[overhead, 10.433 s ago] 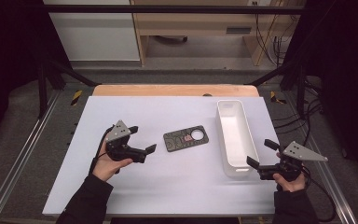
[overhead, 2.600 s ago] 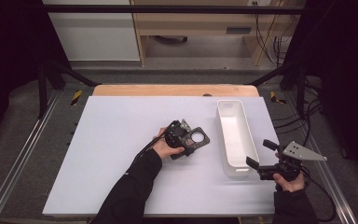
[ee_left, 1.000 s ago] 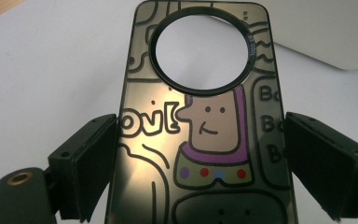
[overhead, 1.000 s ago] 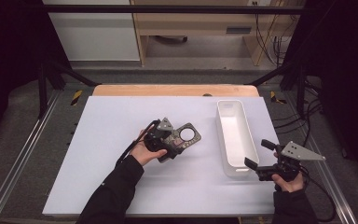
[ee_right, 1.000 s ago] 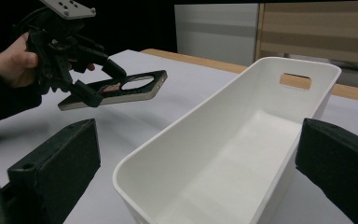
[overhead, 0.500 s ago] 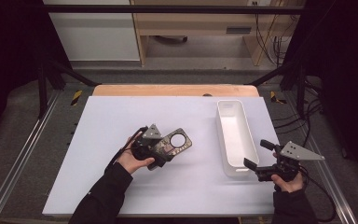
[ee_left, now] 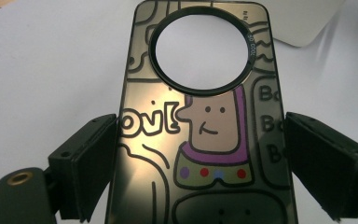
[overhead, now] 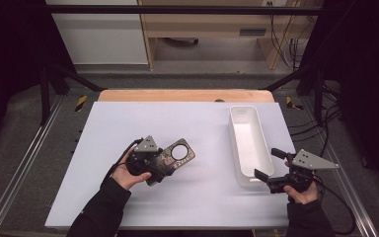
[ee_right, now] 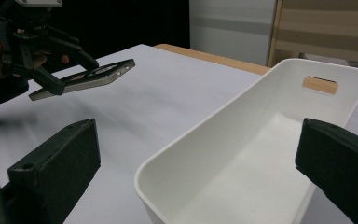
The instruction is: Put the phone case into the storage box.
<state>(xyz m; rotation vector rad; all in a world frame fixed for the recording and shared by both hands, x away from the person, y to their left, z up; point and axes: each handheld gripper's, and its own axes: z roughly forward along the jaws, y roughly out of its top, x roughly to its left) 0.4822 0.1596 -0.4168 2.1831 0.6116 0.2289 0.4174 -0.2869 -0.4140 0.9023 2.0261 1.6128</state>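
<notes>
Phone case (overhead: 175, 155) clamped edgewise in left gripper (overhead: 153, 165), lifted left of bin (overhead: 249, 143) for carrying; right gripper (overhead: 271, 170) wide, empty, waiting at bin's near end.

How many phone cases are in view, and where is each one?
1. The phone case is held in the left hand-held gripper, lifted off the white table, left of the white bin. The bin looks empty.
</notes>
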